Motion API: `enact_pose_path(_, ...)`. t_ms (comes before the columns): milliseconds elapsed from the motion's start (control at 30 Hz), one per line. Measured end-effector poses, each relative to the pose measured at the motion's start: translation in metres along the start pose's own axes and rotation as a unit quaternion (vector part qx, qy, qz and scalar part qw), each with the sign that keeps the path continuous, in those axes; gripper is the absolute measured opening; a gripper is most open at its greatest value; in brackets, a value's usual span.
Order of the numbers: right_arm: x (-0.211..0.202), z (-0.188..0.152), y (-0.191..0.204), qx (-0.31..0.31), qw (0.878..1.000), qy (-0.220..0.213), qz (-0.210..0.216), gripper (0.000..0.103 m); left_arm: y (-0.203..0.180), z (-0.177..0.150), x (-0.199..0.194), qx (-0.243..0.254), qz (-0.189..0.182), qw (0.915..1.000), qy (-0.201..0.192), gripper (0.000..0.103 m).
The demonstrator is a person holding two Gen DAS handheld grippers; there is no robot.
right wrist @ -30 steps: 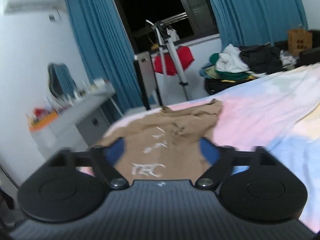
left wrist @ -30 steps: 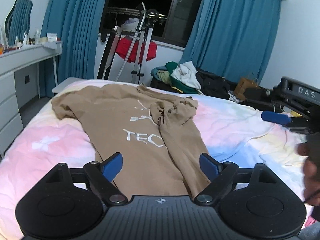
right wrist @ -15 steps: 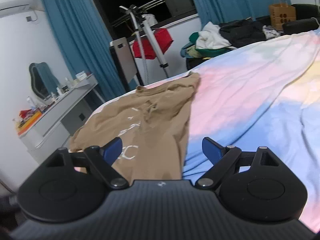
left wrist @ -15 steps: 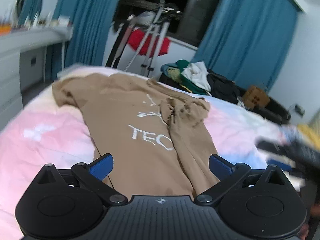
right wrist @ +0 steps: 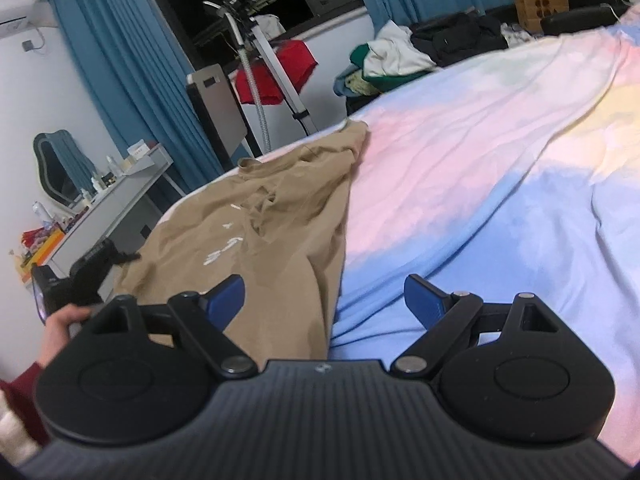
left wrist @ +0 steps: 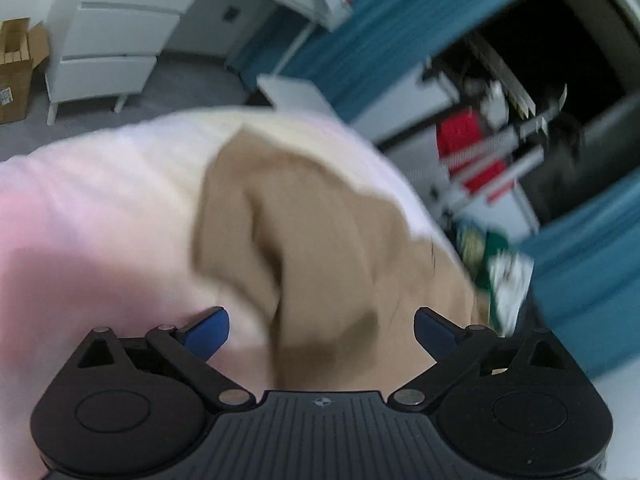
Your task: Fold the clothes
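A tan T-shirt [right wrist: 260, 232] with white lettering lies spread on the pastel bed sheet [right wrist: 480, 160], its right side folded inward. My right gripper [right wrist: 324, 286] hovers open over the shirt's lower right edge, with nothing pinched. My left gripper [left wrist: 320, 320] hangs low over a blurred tan fold of the shirt [left wrist: 320, 220] near the bed's left side. Its jaws are wide and closing, cloth lies under the gap, and the pads touch nothing. In the right wrist view, a hand [right wrist: 60, 320] holds the left tool at the shirt's left edge.
A white dresser [left wrist: 112, 40] and a cardboard box [left wrist: 16, 68] stand on the floor left of the bed. Beyond the bed are a drying rack with a red garment [right wrist: 276, 68], a heap of clothes [right wrist: 392, 56], blue curtains [right wrist: 120, 80] and a dressing table [right wrist: 120, 200].
The left gripper rolled and swung fast to the shirt's left side, dropping close to the cloth. The right gripper sank a little over the shirt's right edge.
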State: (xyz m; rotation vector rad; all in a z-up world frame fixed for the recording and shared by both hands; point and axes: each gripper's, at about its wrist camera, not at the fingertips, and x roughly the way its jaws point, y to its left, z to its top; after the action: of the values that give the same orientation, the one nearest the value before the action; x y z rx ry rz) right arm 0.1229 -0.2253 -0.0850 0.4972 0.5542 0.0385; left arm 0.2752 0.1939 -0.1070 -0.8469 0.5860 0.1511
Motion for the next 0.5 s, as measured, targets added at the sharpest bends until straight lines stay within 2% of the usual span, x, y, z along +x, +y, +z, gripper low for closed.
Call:
enact_pose_path(67, 0.010, 0.000, -0.005, 0.010, 1.000, 0.007, 0.001, 0.088, -0.006, 0.010, 0.011, 0.024, 0.010, 0.9990, -0.036, 0.098)
enact_pose_path(167, 0.024, 0.002, -0.009, 0.018, 1.000, 0.014, -0.001, 0.088, -0.018, 0.024, 0.029, 0.071, 0.059, 0.9927, -0.077, 0.077)
enact_pose_path(200, 0.028, 0.003, -0.011, 0.020, 1.000, 0.016, -0.002, 0.088, -0.023, 0.028, 0.037, 0.093, 0.071, 0.9902, -0.076, 0.060)
enact_pose_path(233, 0.031, 0.003, -0.013, 0.022, 1.000, 0.018, -0.002, 0.088, -0.029, 0.030, 0.044, 0.124, 0.077, 0.9870, -0.068, 0.038)
enact_pose_path(267, 0.034, 0.004, -0.014, 0.025, 0.999, 0.019, -0.002, 0.088, -0.037, 0.030, 0.052, 0.167, 0.083, 0.9809, -0.055, 0.029)
enact_pose_path(300, 0.036, 0.004, -0.016, 0.029, 0.999, 0.020, -0.002, 0.088, -0.047, 0.028, 0.057, 0.211, 0.091, 0.9720, -0.048, 0.013)
enact_pose_path(333, 0.037, 0.005, -0.017, 0.033, 0.999, 0.022, -0.001, 0.088, -0.059, 0.024, 0.058, 0.256, 0.102, 0.9597, -0.053, 0.009)
enact_pose_path(400, 0.036, 0.007, -0.019, 0.041, 0.999, 0.022, 0.001, 0.088, -0.082, 0.013, 0.055, 0.327, 0.118, 0.9346, -0.074, 0.007)
enact_pose_path(500, 0.028, 0.008, -0.020, 0.044, 0.999, 0.014, 0.004, 0.088, -0.122, -0.003, 0.045, 0.404, 0.123, 0.9010, -0.100, 0.006)
